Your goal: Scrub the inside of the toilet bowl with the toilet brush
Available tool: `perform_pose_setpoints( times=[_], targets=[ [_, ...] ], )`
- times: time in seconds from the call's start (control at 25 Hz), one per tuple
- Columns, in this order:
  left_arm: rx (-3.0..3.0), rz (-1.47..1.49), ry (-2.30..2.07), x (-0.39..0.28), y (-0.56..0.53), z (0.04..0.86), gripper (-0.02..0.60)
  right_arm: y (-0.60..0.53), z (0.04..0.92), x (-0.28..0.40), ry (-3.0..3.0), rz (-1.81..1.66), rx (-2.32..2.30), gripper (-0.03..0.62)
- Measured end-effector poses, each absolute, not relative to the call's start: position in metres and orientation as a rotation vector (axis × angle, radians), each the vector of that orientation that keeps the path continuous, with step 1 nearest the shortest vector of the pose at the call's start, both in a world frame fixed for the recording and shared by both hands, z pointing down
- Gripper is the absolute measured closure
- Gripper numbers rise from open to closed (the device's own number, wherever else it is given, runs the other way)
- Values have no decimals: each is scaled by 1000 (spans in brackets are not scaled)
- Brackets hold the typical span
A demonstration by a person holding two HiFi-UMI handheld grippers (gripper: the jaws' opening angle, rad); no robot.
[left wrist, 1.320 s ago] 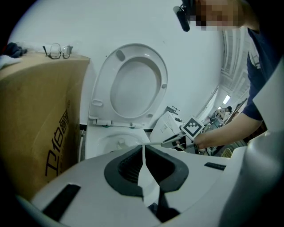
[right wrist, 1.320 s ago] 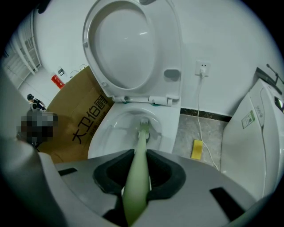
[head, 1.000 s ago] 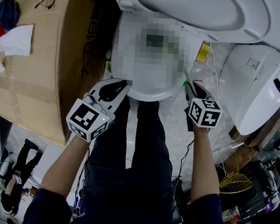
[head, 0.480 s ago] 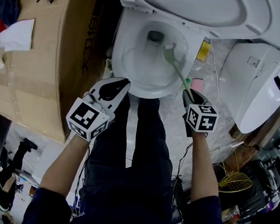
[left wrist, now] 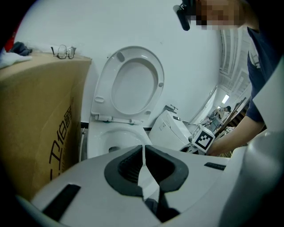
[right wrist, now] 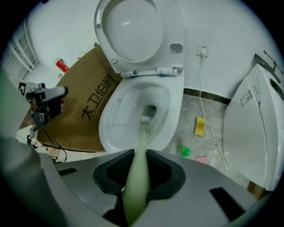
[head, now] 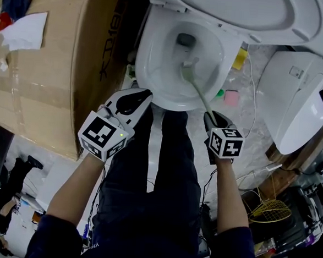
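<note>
The white toilet bowl stands open with its seat and lid raised. A pale green toilet brush reaches into the bowl, its white bristle head near the drain hole. My right gripper is shut on the brush handle, just outside the bowl's front right rim. My left gripper is shut with nothing between its jaws and hovers at the bowl's front left rim.
A large cardboard box stands close on the toilet's left. A second white toilet unit lies to the right. A yellow sponge, a green cap, a pink item and a cable lie on the floor.
The brush head has swept from the bowl's right side toward its middle, nearer the front. My right gripper moved left and slightly down with it. The left gripper has stayed put.
</note>
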State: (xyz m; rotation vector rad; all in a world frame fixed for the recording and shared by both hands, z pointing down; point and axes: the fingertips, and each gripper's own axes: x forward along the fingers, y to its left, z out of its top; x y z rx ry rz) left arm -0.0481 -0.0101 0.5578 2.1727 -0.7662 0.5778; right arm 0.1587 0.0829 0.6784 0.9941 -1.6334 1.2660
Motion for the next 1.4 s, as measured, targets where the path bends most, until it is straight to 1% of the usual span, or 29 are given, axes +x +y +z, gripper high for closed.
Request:
perform_pose_setpoints(
  times=[0.36,0.76,1.0,1.4],
  targets=[
    [2165,561,-798,-63,-5,555,538,97,672,110,-1689,1312,906,505],
    [2143,546,-841,-80,-5,554,537,54,659,72,-1793,1267,891,505],
    [2133,544,-853,-82,-11,554,538,23,654,71,-1830,1231,901,505],
    [2147,553,-829,-66,-26,552,538,-39,643,84,-1894,1174,981,505]
  ],
)
